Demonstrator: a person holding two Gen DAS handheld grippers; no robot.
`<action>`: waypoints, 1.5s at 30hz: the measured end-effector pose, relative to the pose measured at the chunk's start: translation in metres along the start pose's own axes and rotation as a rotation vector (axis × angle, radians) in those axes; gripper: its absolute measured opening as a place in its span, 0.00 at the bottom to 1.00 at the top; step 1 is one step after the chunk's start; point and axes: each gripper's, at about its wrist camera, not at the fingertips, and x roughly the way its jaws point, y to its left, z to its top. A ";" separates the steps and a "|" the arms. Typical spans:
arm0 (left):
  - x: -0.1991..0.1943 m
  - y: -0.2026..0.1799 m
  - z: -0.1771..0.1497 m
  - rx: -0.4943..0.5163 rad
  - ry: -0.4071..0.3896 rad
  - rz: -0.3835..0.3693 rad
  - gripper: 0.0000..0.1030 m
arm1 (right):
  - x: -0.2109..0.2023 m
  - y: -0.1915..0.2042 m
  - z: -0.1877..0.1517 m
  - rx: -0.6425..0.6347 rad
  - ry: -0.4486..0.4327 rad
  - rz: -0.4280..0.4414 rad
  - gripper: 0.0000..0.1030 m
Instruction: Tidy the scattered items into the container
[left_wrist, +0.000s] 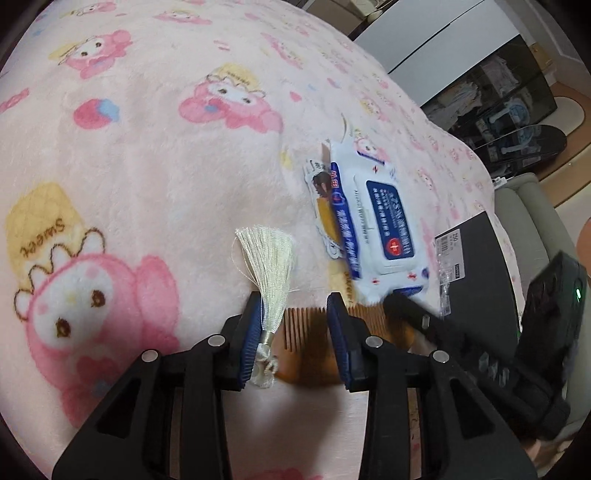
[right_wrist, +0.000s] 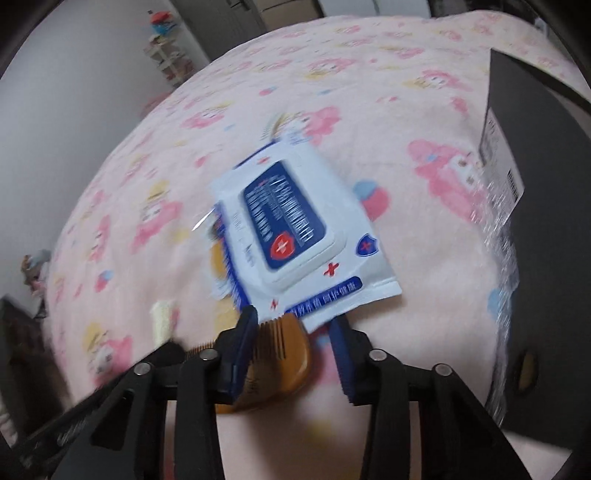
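On the bed, a pink cartoon-print blanket (left_wrist: 147, 166) is carrying the scattered things: one wooden comb (left_wrist: 306, 343) with one cream tassel (left_wrist: 269, 266) tied to its end, one blue-and-white wet-wipe pack (left_wrist: 376, 221), and one flat packet (left_wrist: 321, 199) peeking out from under the pack's far edge. One dark box (left_wrist: 480, 280) with a white label is standing at the blanket's right side, well apart from the comb.

The left tongs (left_wrist: 293, 306) are standing spread, straddling the comb, with the tassel lying against the inner face of one blue pad; nothing is being pinched. In the right wrist view, which is blurring, the right tongs (right_wrist: 295, 325) are also spread, with the comb's rounded end (right_wrist: 273, 362) sitting between them and the pack's (right_wrist: 295, 225) near corner just beyond their tips.
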 end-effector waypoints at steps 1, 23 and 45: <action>-0.001 0.000 -0.001 0.004 -0.002 0.007 0.33 | -0.002 0.004 -0.007 -0.020 0.011 -0.002 0.28; -0.011 -0.002 -0.022 0.004 0.018 0.040 0.35 | -0.020 0.001 -0.055 0.026 0.071 0.035 0.34; -0.091 -0.156 -0.057 0.248 -0.051 -0.118 0.32 | -0.176 -0.053 -0.059 0.137 -0.148 0.092 0.32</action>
